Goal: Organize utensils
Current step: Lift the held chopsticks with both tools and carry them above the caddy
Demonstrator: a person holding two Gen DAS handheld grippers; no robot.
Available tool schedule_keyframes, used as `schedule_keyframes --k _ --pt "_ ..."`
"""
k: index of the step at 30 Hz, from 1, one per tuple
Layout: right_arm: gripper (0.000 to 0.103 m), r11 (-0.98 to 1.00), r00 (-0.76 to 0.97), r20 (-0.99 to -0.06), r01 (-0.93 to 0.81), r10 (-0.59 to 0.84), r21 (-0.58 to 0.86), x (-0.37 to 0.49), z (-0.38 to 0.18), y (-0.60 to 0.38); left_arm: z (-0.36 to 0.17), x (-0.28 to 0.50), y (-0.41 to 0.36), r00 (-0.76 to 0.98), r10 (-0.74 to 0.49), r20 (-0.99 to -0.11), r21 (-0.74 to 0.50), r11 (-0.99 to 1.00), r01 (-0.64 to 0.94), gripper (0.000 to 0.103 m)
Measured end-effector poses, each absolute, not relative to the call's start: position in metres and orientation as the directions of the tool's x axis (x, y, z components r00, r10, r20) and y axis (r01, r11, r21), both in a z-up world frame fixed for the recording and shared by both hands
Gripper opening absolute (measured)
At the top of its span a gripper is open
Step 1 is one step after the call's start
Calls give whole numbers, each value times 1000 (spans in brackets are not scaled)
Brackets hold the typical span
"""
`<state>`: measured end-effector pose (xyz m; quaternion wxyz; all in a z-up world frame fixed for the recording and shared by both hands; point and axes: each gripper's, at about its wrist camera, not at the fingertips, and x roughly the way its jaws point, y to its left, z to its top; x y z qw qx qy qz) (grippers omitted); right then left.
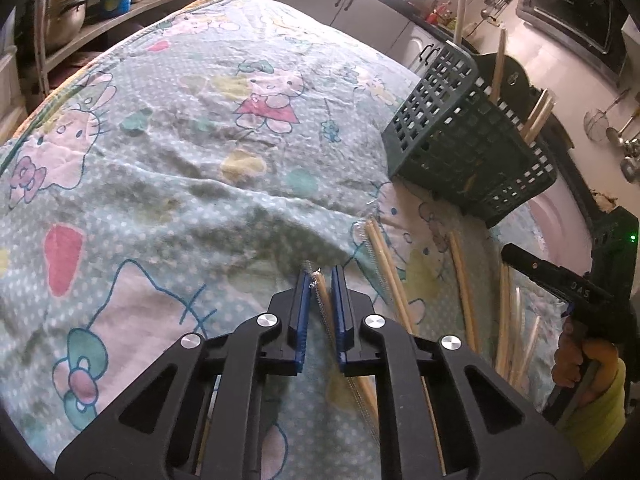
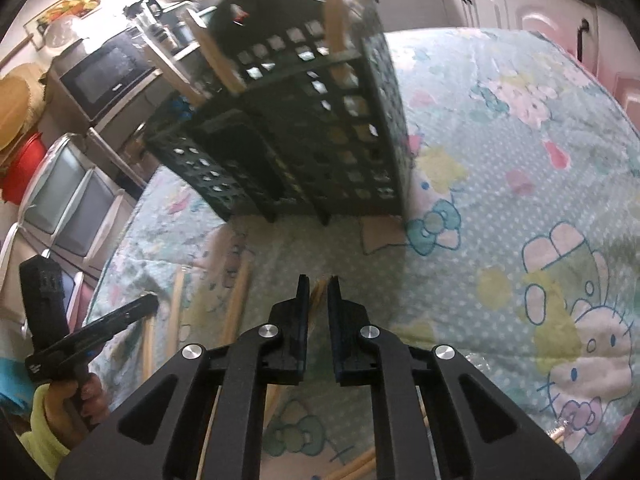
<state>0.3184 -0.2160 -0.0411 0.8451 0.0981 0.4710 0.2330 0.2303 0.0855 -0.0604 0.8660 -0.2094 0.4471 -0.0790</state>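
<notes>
My left gripper (image 1: 320, 274) has its blue-padded jaws close around a wrapped pair of chopsticks (image 1: 323, 300) lying on the patterned cloth. More chopsticks (image 1: 390, 276) lie to its right on the cloth. A dark green perforated basket (image 1: 468, 132) stands at the right and holds several upright chopsticks (image 1: 498, 64). My right gripper (image 2: 318, 280) hovers low over the cloth with a narrow gap around a chopstick tip (image 2: 318, 294). The basket (image 2: 312, 136) stands just ahead of it. Loose chopsticks (image 2: 238, 300) lie to its left.
The table is covered by a Hello Kitty cloth (image 1: 180, 140). Kitchen cabinets, pots (image 1: 68, 4) and a microwave (image 2: 108, 68) surround it. The other hand-held gripper shows at the right edge of the left wrist view (image 1: 560, 280) and at the left edge of the right wrist view (image 2: 88, 332).
</notes>
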Motion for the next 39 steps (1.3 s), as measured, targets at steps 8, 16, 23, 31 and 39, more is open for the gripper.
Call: schedule_keyframes --k 8,16,23,31,39 --pt "7 845 493 -691 -380 529 376 300 -1 -215 -27 221 79 639 -356 -682 -448 894 20 3" --pt "6 829 553 -622 -427 555 360 278 39 -221 25 215 68 711 -347 -612 -407 909 93 2" --pt "5 834 610 -572 -451 549 319 257 65 -226 49 211 57 747 -333 -576 -364 922 130 1" --pt "4 850 671 -528 -464 520 247 241 87 -231 73 212 45 771 -350 -532 -358 918 170 1" --pt "4 860 707 -494 -452 506 236 239 99 -243 94 222 27 783 -367 -502 -336 917 214 1"
